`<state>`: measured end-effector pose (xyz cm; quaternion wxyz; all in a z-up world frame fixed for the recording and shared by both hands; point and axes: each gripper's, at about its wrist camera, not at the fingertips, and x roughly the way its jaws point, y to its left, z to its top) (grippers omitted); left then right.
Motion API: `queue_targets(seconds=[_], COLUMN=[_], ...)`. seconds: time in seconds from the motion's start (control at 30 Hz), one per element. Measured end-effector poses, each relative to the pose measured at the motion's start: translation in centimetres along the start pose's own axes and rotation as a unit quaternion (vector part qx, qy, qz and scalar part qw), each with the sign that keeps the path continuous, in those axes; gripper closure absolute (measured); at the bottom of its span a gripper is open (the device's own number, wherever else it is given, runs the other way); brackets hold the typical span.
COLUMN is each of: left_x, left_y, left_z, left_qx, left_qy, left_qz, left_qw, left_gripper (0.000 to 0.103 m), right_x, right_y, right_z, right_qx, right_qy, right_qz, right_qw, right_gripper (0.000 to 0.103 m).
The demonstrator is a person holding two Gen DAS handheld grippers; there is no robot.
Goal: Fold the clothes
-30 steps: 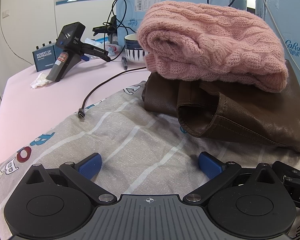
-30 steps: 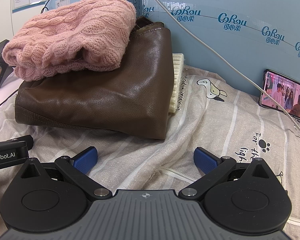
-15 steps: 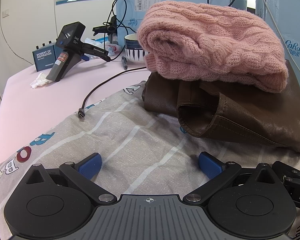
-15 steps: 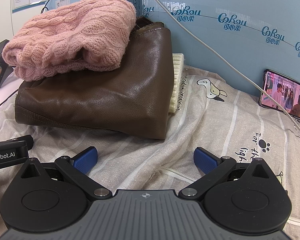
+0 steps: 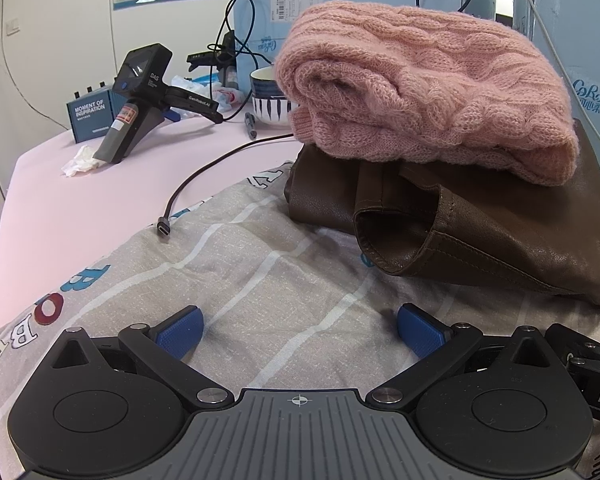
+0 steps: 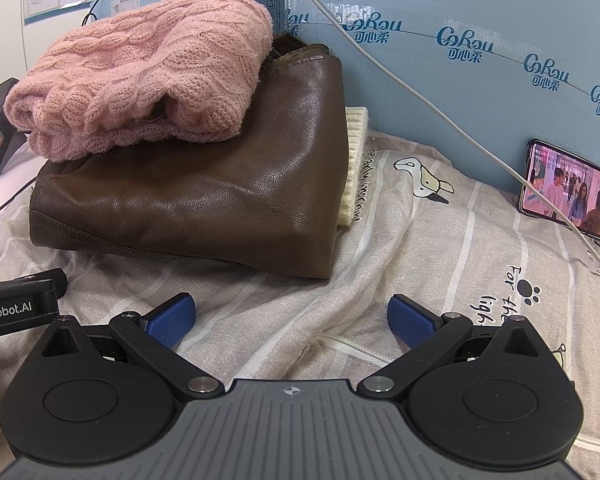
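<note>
pink sweater (image 5: 424, 88) tops the brown jacket (image 6: 204, 184); both tools, left (image 5: 299, 326) and right (image 6: 290, 318), rest low, fingers apart.

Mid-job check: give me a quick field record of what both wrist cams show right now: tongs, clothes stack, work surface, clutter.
left tongs: open, empty, low over the printed grey cloth
right tongs: open, empty, over the same cloth
stack top: folded pink knit sweater
stack middle: folded brown leather garment
stack bottom: cream knit item, only its edge shows
behind stack: blue cardboard box
phone: propped against the box, screen on
clutter: loose USB cable, spare handheld gripper, striped bowl
</note>
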<state>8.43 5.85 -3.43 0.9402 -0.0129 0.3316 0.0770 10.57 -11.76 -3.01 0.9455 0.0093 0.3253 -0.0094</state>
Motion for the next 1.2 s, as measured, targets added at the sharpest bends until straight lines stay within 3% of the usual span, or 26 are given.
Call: queue_targets(seconds=[0.37,0.6,1.2], left_x=[-0.4,-1.6,-1.9], left_y=[-0.4,-1.1,-0.7], left_z=[0.0,0.0,-0.1], left_qx=[0.002,0.013,0.004], left_qy=[-0.008,-0.047,-0.063], left_qz=[0.013,0.034,0.025], left_qw=[0.9999,0.9982,0.9977], left_gripper=[0.0,0.0,0.0], right_x=[0.0,-0.4,-1.9], right_y=[-0.1,-0.5,-0.9], right_z=[0.0,0.1,0.5], right_qx=[0.003,0.015,0.024], right_qy=[-0.001,-0.007,-0.031], right_qz=[0.003,0.009,0.018], right_qw=[1.0,1.0,0.999], right_gripper=[0.0,0.0,0.0])
